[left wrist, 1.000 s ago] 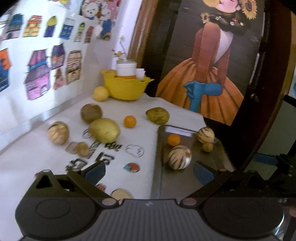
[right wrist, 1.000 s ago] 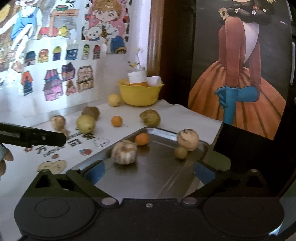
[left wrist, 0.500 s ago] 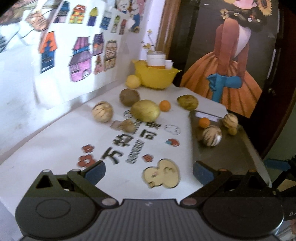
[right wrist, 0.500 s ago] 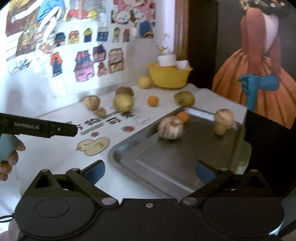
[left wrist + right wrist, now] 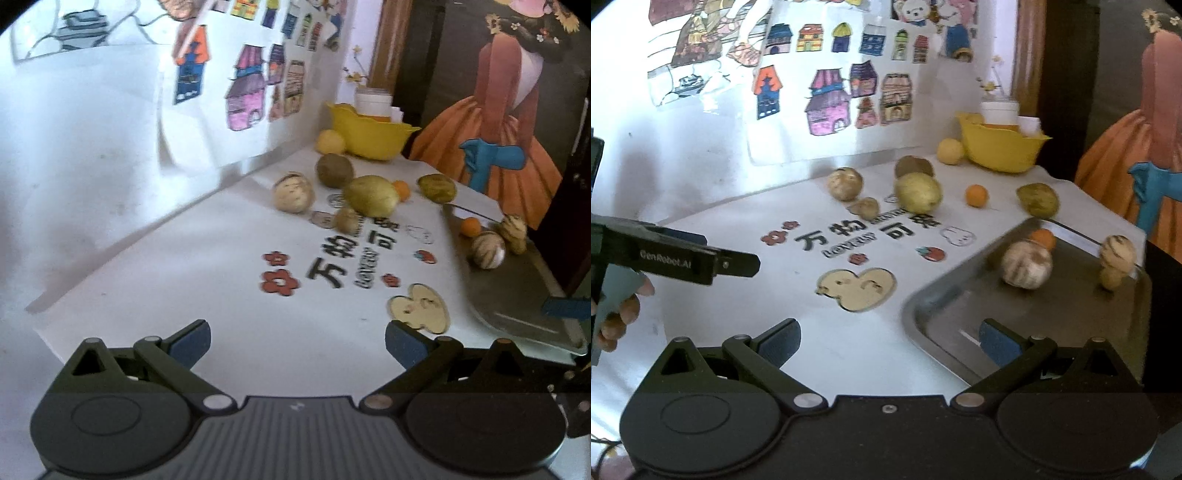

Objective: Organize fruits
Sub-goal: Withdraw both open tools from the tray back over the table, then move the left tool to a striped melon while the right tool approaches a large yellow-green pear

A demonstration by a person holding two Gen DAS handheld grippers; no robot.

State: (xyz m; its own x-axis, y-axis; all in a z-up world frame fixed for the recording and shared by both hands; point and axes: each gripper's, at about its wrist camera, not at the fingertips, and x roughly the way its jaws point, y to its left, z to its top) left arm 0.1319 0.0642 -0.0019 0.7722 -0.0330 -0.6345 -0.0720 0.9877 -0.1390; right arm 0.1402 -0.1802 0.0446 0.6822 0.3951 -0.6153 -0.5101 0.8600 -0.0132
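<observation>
A metal tray [image 5: 1071, 325] lies at the table's right end holding a striped round melon [image 5: 1027, 264], a small orange [image 5: 1043, 238], a second striped fruit [image 5: 1117, 251] and a small yellowish fruit [image 5: 1111, 277]. Loose on the white mat lie a yellow-green melon [image 5: 918, 192], a brown fruit [image 5: 913, 166], a pale striped melon [image 5: 845, 183], a small brown fruit [image 5: 867, 208], an orange [image 5: 976, 195], a green oblong fruit [image 5: 1037, 199] and a yellow ball-shaped fruit [image 5: 949, 150]. My left gripper [image 5: 297, 341] and right gripper [image 5: 889, 339] are both open and hold nothing, well short of the fruit.
A yellow bowl [image 5: 1001, 149] with a white jar stands at the far end. Drawings cover the wall on the left. A person's fingers [image 5: 618, 314] hold the left gripper's handle [image 5: 676, 258]. A dark painted panel rises behind the tray.
Both grippers have drawn back from the fruit and the tray, so more of the mat shows. Their jaws stay open. No fruit has moved.
</observation>
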